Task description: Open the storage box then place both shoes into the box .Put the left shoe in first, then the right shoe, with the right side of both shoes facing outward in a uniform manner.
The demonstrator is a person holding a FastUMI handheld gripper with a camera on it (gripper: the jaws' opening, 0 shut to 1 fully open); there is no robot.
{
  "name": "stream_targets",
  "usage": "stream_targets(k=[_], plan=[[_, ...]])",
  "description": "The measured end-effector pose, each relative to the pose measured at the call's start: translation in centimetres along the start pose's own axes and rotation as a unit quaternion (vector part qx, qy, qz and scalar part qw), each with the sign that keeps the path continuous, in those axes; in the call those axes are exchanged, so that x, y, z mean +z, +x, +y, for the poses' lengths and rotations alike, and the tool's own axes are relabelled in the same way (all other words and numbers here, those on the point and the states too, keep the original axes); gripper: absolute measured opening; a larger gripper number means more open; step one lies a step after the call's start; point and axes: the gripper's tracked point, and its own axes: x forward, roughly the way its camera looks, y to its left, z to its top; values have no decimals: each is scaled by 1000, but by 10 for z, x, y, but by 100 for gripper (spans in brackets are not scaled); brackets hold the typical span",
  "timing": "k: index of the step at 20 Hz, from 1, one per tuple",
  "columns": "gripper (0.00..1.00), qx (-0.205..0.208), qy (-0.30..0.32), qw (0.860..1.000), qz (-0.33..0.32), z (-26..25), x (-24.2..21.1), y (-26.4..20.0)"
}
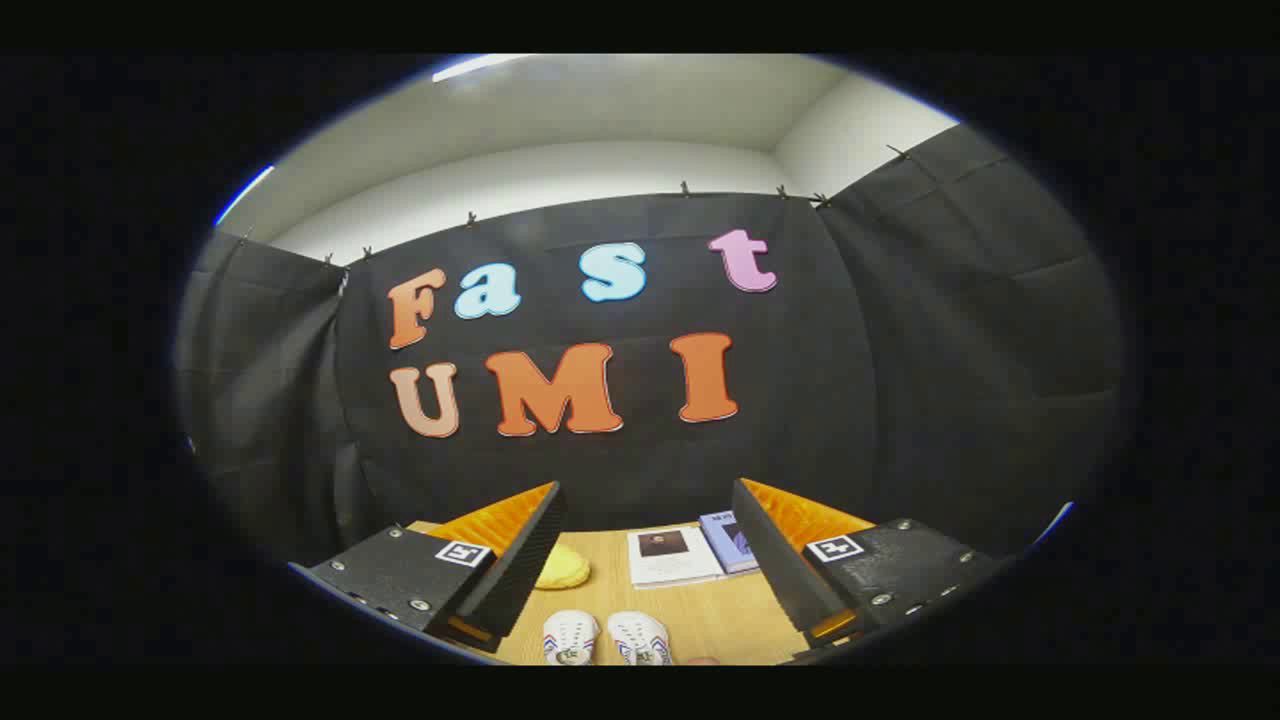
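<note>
We can read no text here: the two booklets on the counter carry print too small to make out, and the square black-and-white markers on the claw, whose fingers stand wide apart, show patterns, not letters or numbers

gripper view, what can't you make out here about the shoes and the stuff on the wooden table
- Pair of white shoes between the open gripper fingers: heels cut off by the view's lower edge, so which is left or right is unclear.
- Yellow rounded object: partly hidden behind one finger; too small to identify.
- White booklet and blue booklet: covers too small to make out.
- Wooden table: its sides are hidden by the fingers.
</note>
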Motion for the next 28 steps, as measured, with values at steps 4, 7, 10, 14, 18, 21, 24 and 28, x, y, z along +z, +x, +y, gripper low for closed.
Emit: stream_targets(k=[4, 7, 10, 14, 18, 21, 24, 28], plan=[[99, 2, 0, 1000, 2, -4, 0, 2], [99, 4, 1, 1000, 4, -7, -1, 4], [99, 8, -1, 1000, 7, -11, 0, 4], [99, 13, -5, 1000, 13, -15, -3, 4], [99, 20, -5, 1000, 18, -20, -6, 3], [99, 25, -1, 999, 24, -23, -11, 4], [99, 35, 9, 999, 34, -23, -19, 7], [99, 61, 28, 996, 56, -16, -38, 12]])
